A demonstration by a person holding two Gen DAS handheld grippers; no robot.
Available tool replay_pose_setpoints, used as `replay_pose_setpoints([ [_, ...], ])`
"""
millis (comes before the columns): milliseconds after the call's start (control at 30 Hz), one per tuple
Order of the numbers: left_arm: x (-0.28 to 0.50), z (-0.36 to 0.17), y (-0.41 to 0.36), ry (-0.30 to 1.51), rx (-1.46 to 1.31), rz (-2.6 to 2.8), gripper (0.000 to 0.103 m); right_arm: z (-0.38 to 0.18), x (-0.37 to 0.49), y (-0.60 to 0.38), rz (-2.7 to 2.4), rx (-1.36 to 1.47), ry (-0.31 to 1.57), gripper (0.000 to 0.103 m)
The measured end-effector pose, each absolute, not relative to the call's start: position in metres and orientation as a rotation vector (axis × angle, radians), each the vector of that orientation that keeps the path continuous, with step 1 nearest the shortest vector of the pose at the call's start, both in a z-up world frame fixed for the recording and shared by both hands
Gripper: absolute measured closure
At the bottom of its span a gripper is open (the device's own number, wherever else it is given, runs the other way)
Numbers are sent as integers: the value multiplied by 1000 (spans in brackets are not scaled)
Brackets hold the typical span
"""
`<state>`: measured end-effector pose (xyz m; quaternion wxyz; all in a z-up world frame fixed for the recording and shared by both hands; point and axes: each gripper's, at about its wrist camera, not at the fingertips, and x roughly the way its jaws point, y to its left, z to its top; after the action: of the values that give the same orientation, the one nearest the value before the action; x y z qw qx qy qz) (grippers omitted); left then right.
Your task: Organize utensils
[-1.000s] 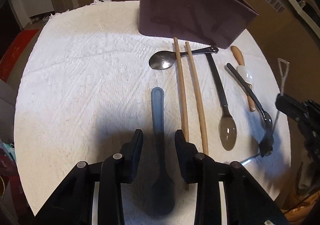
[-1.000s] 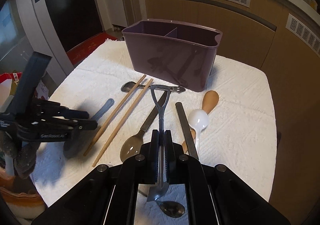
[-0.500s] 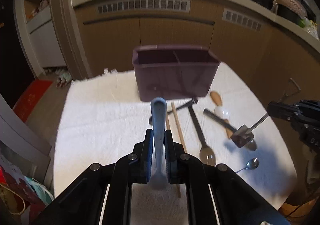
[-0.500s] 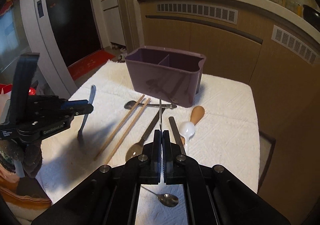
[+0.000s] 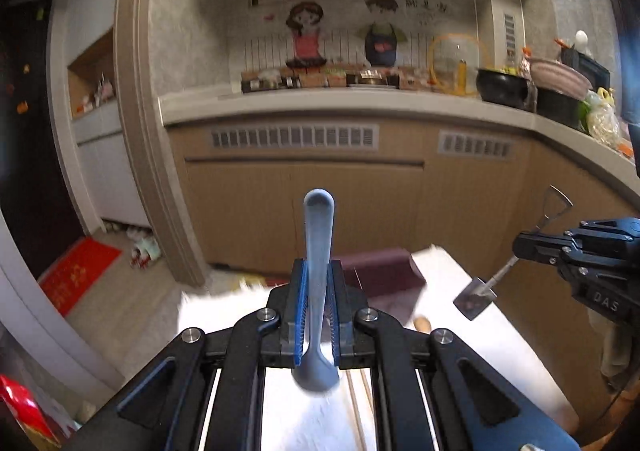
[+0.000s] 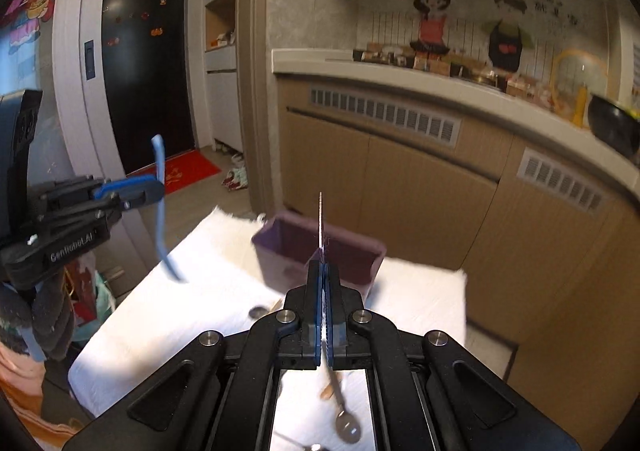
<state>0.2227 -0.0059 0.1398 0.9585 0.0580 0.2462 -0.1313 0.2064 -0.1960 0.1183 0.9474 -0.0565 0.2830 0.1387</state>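
left tool [image 5: 318, 293]: clenched on blue spoon [image 5: 318, 235] | right tool [image 6: 323, 291]: clenched on shovel-shaped metal spoon [image 5: 486, 287] | both held above towel-covered desk [image 6: 192, 315] near purple caddy [image 6: 316, 255]

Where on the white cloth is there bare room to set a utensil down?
Bare cloth lies between the purple caddy and the near left edge. It is crowded in front of the caddy, where the chopsticks and a spoon lie.

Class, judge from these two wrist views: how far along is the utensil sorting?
Done: nothing shows inside the purple caddy.

In hand: the left gripper is shut on a blue spoon; the right gripper is shut on a small metal shovel-shaped utensil. Both are held above the white cloth.

Left: chopsticks and a metal spoon lie on the cloth.
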Motion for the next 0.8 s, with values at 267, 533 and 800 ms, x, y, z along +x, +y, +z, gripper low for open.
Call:
replay_pose_setpoints([
  [267,281,165,-14,469,88,-312,96,148,268,-190,241,-155,558,102],
  [533,357,119,-30,591,63,-332,96,107,351,-183,215,-161,665,102],
  [800,367,51,-19,814,61,-369,95,24,401,-183,286,-115,860,100],
])
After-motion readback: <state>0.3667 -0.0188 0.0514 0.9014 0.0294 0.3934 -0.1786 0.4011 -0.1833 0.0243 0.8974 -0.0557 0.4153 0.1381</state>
